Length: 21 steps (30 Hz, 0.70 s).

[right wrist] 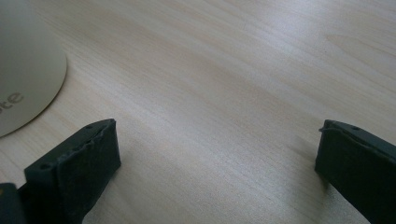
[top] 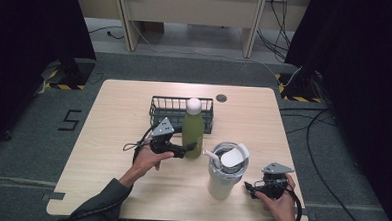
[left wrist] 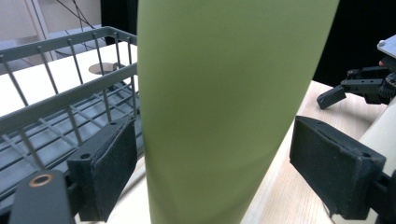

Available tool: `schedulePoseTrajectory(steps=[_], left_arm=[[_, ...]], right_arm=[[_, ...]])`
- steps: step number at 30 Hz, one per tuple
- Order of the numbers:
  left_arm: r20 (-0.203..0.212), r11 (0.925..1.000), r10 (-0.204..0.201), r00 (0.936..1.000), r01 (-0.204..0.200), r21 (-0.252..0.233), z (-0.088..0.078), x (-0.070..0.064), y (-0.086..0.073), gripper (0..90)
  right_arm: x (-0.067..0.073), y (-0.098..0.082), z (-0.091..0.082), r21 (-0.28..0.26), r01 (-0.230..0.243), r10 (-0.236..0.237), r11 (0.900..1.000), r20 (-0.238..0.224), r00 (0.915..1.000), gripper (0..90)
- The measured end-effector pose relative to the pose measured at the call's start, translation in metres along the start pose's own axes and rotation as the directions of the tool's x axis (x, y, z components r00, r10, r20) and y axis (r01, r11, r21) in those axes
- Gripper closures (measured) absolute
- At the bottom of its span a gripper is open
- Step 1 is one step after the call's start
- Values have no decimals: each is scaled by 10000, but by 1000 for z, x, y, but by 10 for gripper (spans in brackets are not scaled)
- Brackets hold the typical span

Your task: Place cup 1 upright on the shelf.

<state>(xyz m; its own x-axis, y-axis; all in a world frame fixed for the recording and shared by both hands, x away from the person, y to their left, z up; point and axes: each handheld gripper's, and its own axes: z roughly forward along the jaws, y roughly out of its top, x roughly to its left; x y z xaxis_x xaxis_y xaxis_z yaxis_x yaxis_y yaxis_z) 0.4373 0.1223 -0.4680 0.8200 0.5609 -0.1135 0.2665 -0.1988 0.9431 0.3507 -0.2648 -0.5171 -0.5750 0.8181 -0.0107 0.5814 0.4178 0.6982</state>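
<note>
Wooden surface (top: 107, 151). Left tool (top: 188, 149): jaws spread either side of bottle (top: 192, 130), gaps showing, not clamped. Bottle upright, just before basket (top: 159, 108), left of tumbler (top: 223, 179). Right tool (top: 250, 187): released, right of tumbler.

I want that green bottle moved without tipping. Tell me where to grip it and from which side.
Grip the bottle on its straight lower body, from the person's left, where the left gripper already straddles it with jaws open. The bottle stands upright, tall and narrow, so a low grip should steady it. The basket blocks the far side and the tumbler crowds the right.
</note>
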Motion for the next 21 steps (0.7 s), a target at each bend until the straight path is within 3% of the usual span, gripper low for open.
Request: schedulePoseTrajectory(steps=[21], left_arm=[[-71, 9998, -24, 10000, 23, -202, 22, 4, -12, 146]], right_arm=[[0, 0, 0, -1, -15, 15, 10000, 16, 10000, 3]])
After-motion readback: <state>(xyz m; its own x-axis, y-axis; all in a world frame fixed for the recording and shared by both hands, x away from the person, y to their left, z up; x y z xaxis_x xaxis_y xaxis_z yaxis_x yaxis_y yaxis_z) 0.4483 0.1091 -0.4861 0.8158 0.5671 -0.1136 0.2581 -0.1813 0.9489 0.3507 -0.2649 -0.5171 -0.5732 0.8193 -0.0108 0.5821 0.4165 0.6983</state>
